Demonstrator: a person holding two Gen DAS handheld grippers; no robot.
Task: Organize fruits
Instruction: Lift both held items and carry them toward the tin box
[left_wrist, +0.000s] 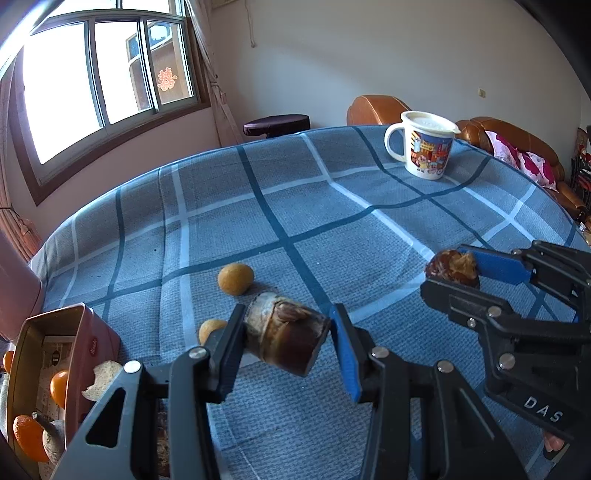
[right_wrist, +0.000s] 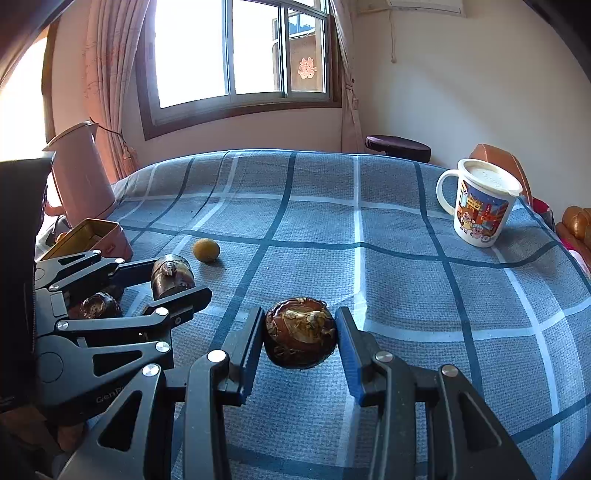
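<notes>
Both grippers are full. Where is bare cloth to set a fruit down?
Free: blue checked tablecloth between white cartoon mug and small yellow-brown round fruit. Crowded: left side, around pink tin box.

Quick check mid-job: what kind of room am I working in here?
Most likely a home living room: a brown leather sofa beyond the blue checked tablecloth, a curtained sliding window, and a white cartoon-print lidded mug.

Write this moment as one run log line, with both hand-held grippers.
left hand-held gripper: shut on brown chunk | right hand-held gripper: shut on round brown fruit | tin: holds oranges
</notes>
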